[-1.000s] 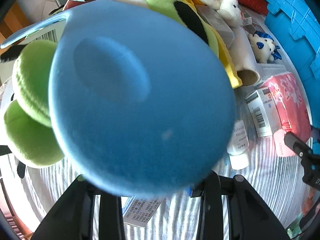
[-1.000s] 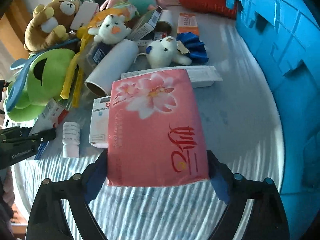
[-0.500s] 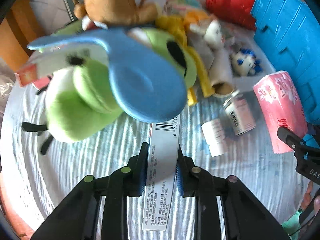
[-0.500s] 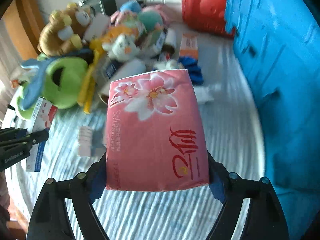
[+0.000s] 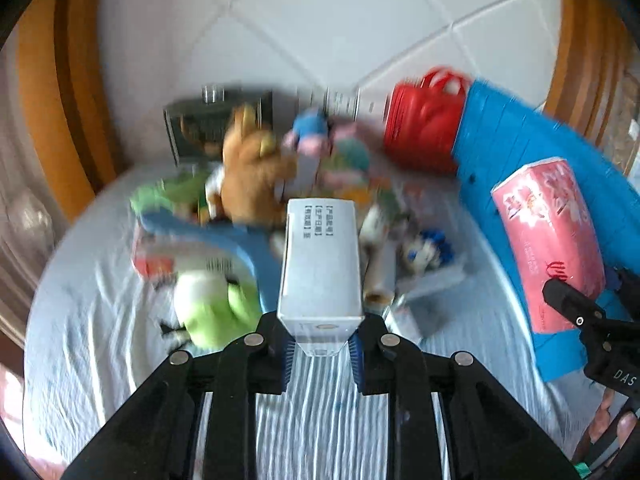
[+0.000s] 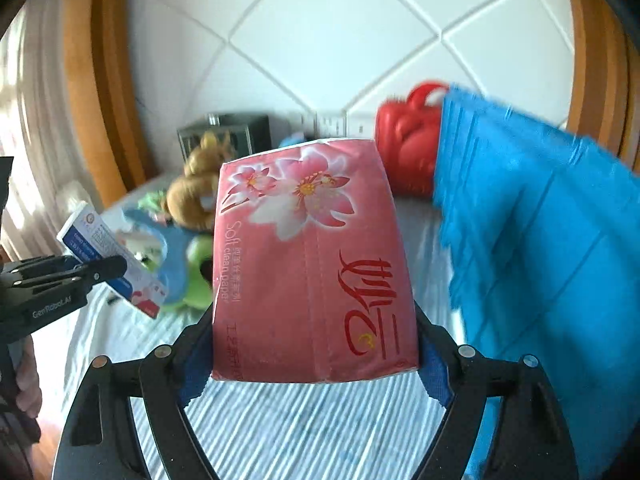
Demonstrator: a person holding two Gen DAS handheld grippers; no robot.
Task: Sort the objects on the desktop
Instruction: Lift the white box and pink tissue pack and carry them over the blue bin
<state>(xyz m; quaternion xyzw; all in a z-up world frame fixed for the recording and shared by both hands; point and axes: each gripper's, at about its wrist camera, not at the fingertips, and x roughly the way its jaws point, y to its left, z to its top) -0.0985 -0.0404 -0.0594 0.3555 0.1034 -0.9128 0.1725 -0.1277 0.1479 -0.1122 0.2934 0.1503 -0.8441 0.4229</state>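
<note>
Between my left gripper's (image 5: 321, 354) fingers sits a small white carton (image 5: 320, 264), pinched at its near end across the narrow width, rest sticking out fwd, clear of the striped blue-white cloth (image 5: 312, 412) below. Left jaws nearly together, pads pressed on carton's side faces; no gap seen.

R gripper (image 6: 316, 372) holds a pink tissue pack (image 6: 308, 264), flower print up, clamped at near end across full width, jaws wide apart w/ pack filling the span. Pack also airborne, no contact w/ cloth. In left view same pack shows at right, in front of the blue crate (image 5: 520, 152).

Handling, my judgement:
- Carton: light, thin card, prob. crushable. Side-wall pinch OK; don't squeeze harder. Long overhang, so could pivot in a quick swing.
- Tissue pack: soft, light, slick film wrap. Sides give under pads, may sag or slip out fwd. Grip nearer the middle would be safer.

Surroundings: plush pile on cloth behind carton – brown bear (image 5: 252, 184), green frog (image 5: 212, 308) – blurred. Red basket (image 5: 424, 128) beside crate at back. Other small items too smeared to name.

Status: both items lifted, neither sorted yet. Which bin takes which – can't tell.
</note>
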